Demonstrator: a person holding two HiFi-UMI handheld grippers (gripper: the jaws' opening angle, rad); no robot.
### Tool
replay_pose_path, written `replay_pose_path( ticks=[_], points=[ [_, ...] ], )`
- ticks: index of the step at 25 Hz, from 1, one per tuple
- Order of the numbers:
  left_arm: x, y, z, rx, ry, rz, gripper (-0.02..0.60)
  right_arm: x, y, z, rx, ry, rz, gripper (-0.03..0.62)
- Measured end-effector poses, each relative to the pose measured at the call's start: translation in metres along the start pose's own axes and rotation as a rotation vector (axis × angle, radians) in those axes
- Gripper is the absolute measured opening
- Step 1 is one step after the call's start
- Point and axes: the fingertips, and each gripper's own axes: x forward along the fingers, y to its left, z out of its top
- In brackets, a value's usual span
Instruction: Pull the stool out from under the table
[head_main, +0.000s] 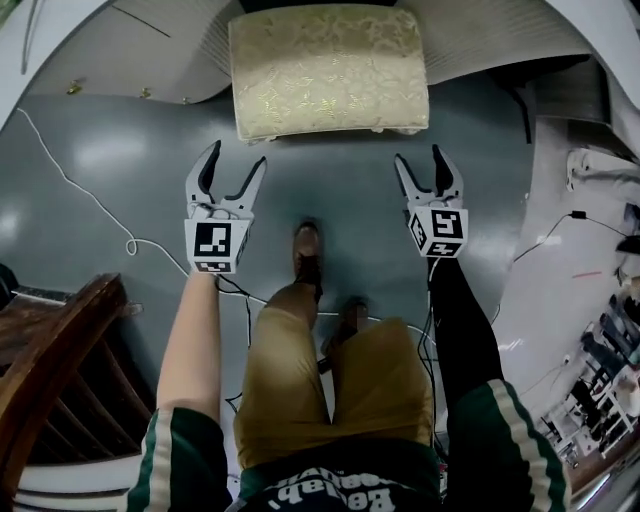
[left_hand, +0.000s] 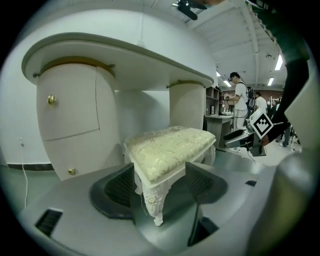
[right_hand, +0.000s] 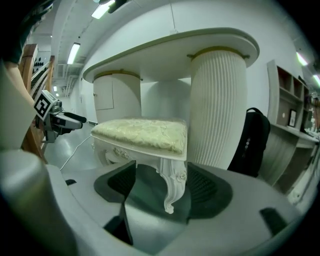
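The stool (head_main: 328, 70) has a pale gold patterned cushion and carved white legs. It stands on the grey floor in front of the white table (head_main: 60, 40), its far edge at the table's rim. In the head view both grippers hover just short of its near edge, apart from it. My left gripper (head_main: 237, 157) is open near the left corner, and my right gripper (head_main: 419, 156) is open near the right corner. In the left gripper view the stool (left_hand: 170, 150) shows a front leg beyond the open left gripper (left_hand: 160, 185). The right gripper view shows the stool (right_hand: 142, 135) beyond the open right gripper (right_hand: 161, 186).
A dark wooden chair (head_main: 50, 350) stands at the lower left. A white cable (head_main: 90, 200) trails over the floor. The person's feet (head_main: 308, 250) are between the grippers. A black backpack (right_hand: 252, 140) leans by the table's ribbed column (right_hand: 217, 105). People (left_hand: 240, 100) stand far off.
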Motion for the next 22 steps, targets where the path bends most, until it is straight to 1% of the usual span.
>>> replay_pose_path(
  ticks=[3, 7, 8, 10, 13, 14, 17, 22],
  points=[
    [0.018, 0.0, -0.03, -0.003, 0.041, -0.006, 0.325, 0.018, -0.007, -0.019, 0.002, 0.015, 0.0, 0.334],
    [0.042, 0.016, -0.056, -0.02, 0.082, 0.038, 0.325, 0.043, -0.016, -0.03, -0.003, 0.021, 0.007, 0.335],
    [0.049, 0.019, -0.061, -0.022, 0.094, 0.037, 0.325, 0.049, -0.019, -0.03, -0.005, 0.02, 0.009, 0.338],
    [0.065, 0.017, -0.069, -0.019, 0.12, 0.012, 0.327, 0.061, -0.025, -0.028, -0.014, 0.018, 0.018, 0.342],
    [0.083, 0.011, -0.075, -0.006, 0.142, -0.044, 0.328, 0.078, -0.026, -0.021, -0.034, 0.014, 0.048, 0.348],
    [0.086, 0.01, -0.075, -0.007, 0.142, -0.051, 0.328, 0.08, -0.025, -0.019, -0.047, 0.013, 0.057, 0.317],
    [0.085, 0.013, -0.074, -0.009, 0.141, -0.04, 0.325, 0.081, -0.023, -0.018, -0.091, 0.018, 0.06, 0.278],
    [0.083, 0.011, -0.074, 0.002, 0.164, -0.037, 0.31, 0.076, -0.024, -0.018, -0.113, 0.044, 0.044, 0.262]
  ],
)
